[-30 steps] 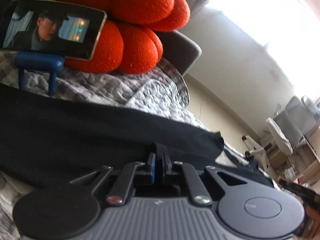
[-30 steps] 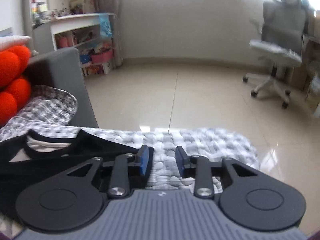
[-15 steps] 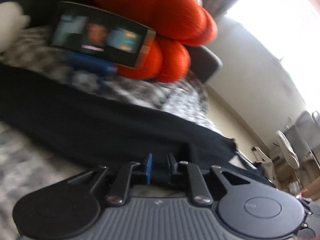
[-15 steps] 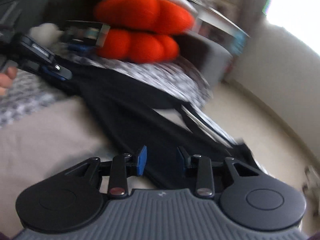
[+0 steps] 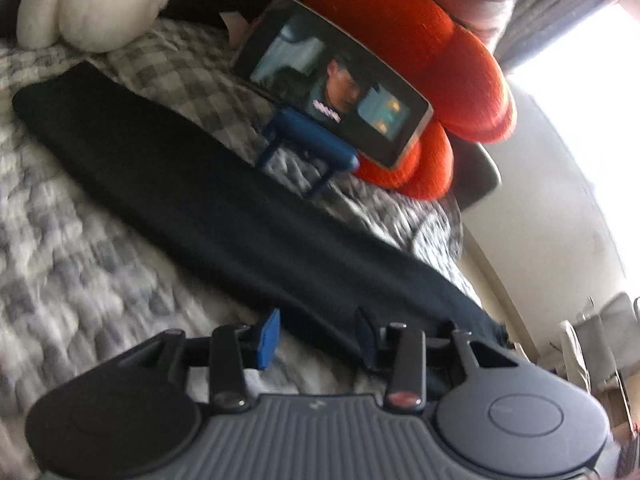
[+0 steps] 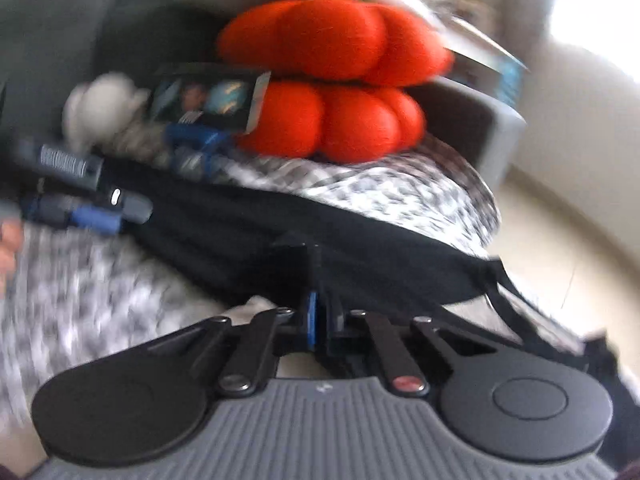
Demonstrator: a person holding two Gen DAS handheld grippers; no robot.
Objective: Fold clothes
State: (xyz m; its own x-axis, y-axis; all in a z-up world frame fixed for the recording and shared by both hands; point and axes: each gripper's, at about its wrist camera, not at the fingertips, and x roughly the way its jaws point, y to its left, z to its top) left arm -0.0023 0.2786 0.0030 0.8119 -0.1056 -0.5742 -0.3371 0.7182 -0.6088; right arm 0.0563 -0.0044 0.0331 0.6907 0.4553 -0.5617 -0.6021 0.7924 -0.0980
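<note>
The left gripper (image 5: 316, 334) was released above the black garment's (image 5: 208, 204) near edge, bare quilt (image 5: 72, 264) beside it. Only the right wrist view showed the right gripper (image 6: 318, 316) clenched on this garment's hem, below the orange cushion (image 6: 332, 76).

Both views come from fisheye cameras set just behind each tool's jaws, low over the quilted bed cover (image 5: 80, 272) and close to it. The left wrist view is rolled sideways, facing along the long black garment (image 5: 224, 208) toward the phone on its blue stand (image 5: 336, 100) and the orange cushion (image 5: 432, 60), with a bright window far right. The right wrist view, blurred, faces the same far end from the garment's (image 6: 280, 236) near right part. Shared between them: garment, phone (image 6: 208, 100), cushion (image 6: 340, 80), white plush (image 5: 88, 4), bed cover (image 6: 380, 188).
</note>
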